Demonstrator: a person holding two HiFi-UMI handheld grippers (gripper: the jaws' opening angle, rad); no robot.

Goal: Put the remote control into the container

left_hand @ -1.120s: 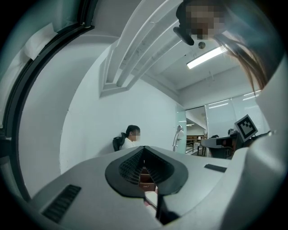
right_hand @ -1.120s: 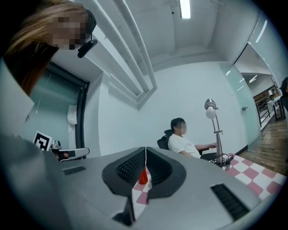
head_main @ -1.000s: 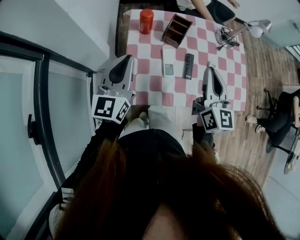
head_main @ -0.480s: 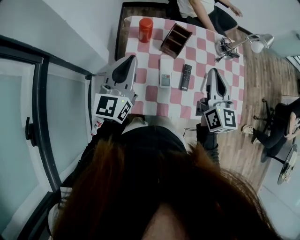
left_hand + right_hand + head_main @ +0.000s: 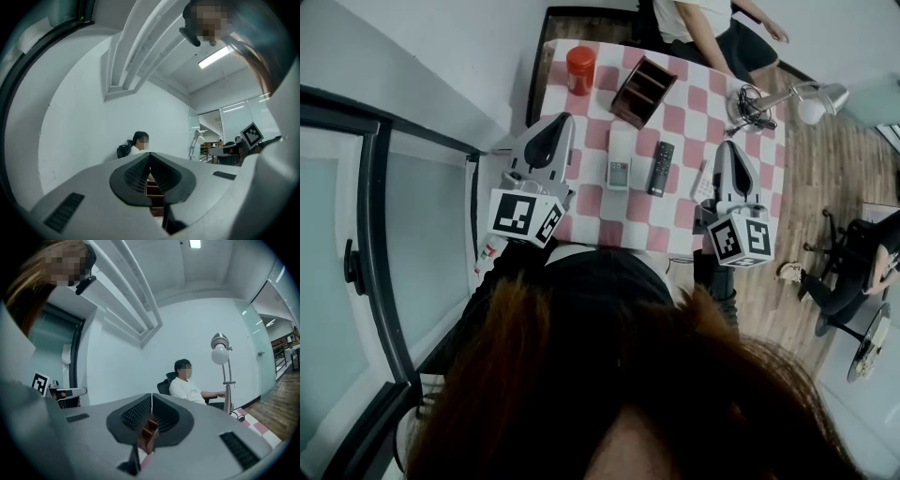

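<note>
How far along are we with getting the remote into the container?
Nothing done yet. The black remote lies on the table beside a white remote; the container holds no remote. The left gripper and right gripper are shut, empty. Pickup and placing remain.

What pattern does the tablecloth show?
The tablecloth has red-and-white checks; the head view shows it best.

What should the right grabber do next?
Probably open the right gripper and move it toward the black remote. Its jaws are shut with nothing between them, and that remote lies flat on the checked table close beside it, not yet in the brown container.
</note>
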